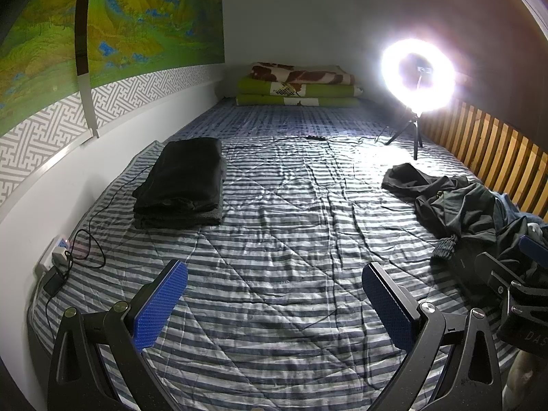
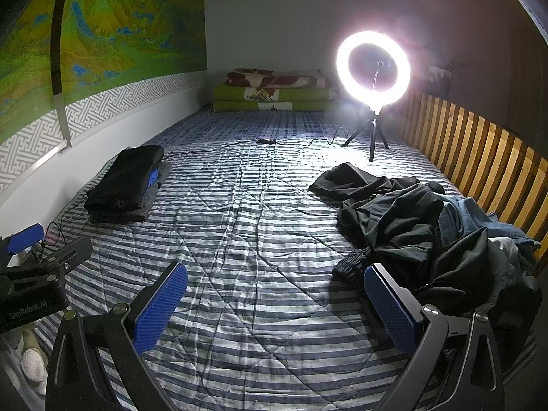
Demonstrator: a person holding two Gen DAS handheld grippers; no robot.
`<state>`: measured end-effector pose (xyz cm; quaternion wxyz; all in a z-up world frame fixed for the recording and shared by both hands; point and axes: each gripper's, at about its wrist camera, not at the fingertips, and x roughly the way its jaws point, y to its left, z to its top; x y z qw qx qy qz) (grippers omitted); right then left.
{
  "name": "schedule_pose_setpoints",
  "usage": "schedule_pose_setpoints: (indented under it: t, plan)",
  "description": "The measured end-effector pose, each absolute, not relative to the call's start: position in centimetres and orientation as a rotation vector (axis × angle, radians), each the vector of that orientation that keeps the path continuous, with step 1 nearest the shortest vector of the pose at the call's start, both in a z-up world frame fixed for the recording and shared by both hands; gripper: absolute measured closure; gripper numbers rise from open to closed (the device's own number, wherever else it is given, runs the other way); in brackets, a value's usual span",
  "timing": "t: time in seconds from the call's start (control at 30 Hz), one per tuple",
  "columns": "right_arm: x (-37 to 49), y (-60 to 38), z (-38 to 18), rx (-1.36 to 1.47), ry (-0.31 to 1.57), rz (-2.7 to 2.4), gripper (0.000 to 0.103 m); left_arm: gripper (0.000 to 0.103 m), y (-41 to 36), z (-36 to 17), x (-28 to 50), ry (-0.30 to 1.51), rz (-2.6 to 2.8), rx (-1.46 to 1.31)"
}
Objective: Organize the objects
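A neat stack of folded dark clothes (image 1: 181, 185) (image 2: 125, 185) lies on the left of the striped bed, near the wall. A loose heap of black and blue garments (image 1: 472, 205) (image 2: 428, 233) is piled on the right, by the wooden slat rail. My left gripper (image 1: 274, 294) hovers open over bare quilt near the bed's front edge, with nothing between its blue pads. My right gripper (image 2: 275, 294) is open too, its right finger (image 2: 390, 304) close to the heap's ribbed cuff (image 2: 352, 263). Each gripper shows at the edge of the other's view.
A lit ring light on a small tripod (image 1: 416, 78) (image 2: 373, 68) stands at the back right; its cable (image 1: 308, 138) runs across the quilt to a power strip (image 1: 56, 257) at the left wall. Folded green and brown blankets (image 1: 298, 85) sit at the far end. The quilt (image 2: 257, 222) lies between stack and heap.
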<state>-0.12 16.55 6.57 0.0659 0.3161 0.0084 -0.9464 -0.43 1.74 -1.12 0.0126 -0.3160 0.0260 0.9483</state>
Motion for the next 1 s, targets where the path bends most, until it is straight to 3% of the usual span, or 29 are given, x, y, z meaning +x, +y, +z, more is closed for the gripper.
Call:
schedule_pose_setpoints:
  t: [1.0]
  plan:
    - [-0.62,17.24,5.90,0.976,0.010,-2.850,0.001,0.000,2.18,-1.84,-0.95,0.097,2.930,-1.000]
